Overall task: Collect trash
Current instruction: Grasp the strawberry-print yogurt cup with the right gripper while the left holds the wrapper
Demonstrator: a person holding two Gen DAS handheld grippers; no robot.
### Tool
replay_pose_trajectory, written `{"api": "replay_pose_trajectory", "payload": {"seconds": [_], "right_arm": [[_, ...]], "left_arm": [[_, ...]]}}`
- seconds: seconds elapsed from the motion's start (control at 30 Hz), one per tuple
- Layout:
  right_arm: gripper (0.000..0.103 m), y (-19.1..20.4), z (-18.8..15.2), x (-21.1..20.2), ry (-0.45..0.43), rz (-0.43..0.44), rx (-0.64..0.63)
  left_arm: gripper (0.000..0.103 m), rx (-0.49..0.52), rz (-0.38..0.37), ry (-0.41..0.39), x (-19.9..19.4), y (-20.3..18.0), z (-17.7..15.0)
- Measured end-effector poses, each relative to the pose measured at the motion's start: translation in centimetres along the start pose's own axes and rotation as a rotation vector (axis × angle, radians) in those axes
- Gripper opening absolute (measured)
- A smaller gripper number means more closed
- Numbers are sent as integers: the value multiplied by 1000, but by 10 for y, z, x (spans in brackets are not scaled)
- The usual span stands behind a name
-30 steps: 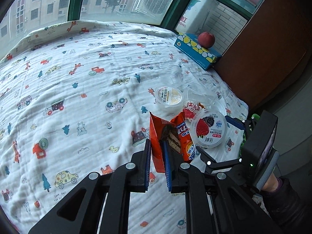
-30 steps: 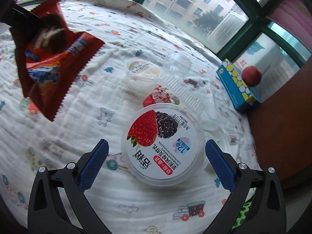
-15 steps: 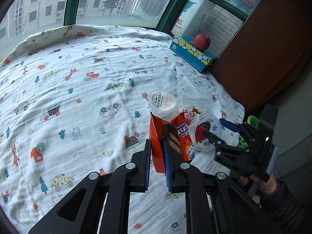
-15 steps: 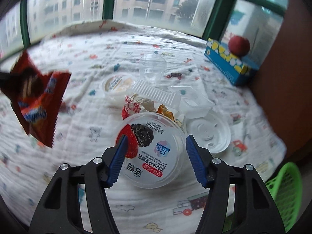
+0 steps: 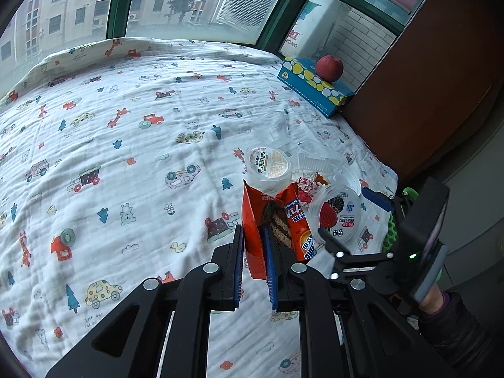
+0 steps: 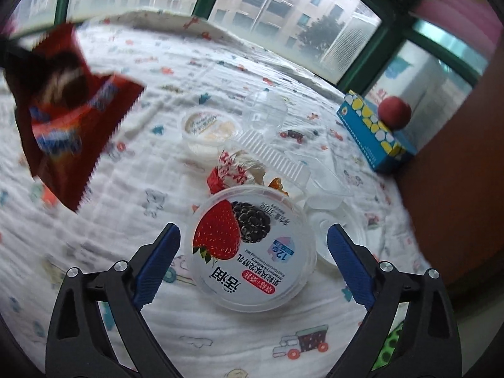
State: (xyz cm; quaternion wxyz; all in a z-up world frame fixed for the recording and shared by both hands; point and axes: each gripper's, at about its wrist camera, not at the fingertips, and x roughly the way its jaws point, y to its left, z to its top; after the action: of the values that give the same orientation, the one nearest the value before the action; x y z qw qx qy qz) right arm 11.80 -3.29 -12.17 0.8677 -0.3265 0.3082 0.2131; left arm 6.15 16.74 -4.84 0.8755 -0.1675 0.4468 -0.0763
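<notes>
My left gripper [image 5: 253, 233] is shut on a red snack wrapper [image 5: 283, 217], which it holds upright above the patterned bedsheet [image 5: 126, 157]. The right wrist view shows that wrapper [image 6: 63, 126] hanging at the left, blurred. My right gripper [image 6: 253, 233] has its jaws opening wide. A round yogurt tub with a strawberry lid [image 6: 252, 245] lies between them, and the pads stand clear of its sides. Behind the tub lie a small cream cup [image 6: 209, 126], a red-and-white candy wrapper [image 6: 233, 167], a ribbed clear tray [image 6: 277, 154] and a clear lid [image 6: 337, 236].
A blue tissue box [image 5: 315, 89] with a red apple [image 5: 329, 67] on it sits at the bed's far right corner, against a brown cabinet [image 5: 425, 78]. A green basket [image 6: 390, 346] shows below the bed's right edge. Windows run along the far side.
The right gripper's jaws narrowed around the yogurt tub half a second ago and now stand wide again, with the tub still on the sheet. The left gripper keeps hold of the red wrapper.
</notes>
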Motion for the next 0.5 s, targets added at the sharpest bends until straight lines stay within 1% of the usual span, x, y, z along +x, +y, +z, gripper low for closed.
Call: {"api": "replay_pose_trajectory", "payload": {"seconds": [0.13, 0.2, 0.23, 0.33, 0.5], "right_arm": [[93, 8, -4, 11, 27, -33, -33], [91, 7, -6, 11, 25, -24, -16], [88, 5, -6, 11, 23, -29, -6], [88, -2, -6, 8, 21, -21, 35], [88, -20, -7, -9, -8, 26, 142]], "left_arm": [[13, -4, -3, 4, 1, 1, 0], [13, -5, -2, 6, 2, 2, 0], [13, -4, -2, 7, 2, 1, 1], [13, -2, -4, 6, 2, 0, 1], [13, 16, -18, -1, 2, -10, 5]]}}
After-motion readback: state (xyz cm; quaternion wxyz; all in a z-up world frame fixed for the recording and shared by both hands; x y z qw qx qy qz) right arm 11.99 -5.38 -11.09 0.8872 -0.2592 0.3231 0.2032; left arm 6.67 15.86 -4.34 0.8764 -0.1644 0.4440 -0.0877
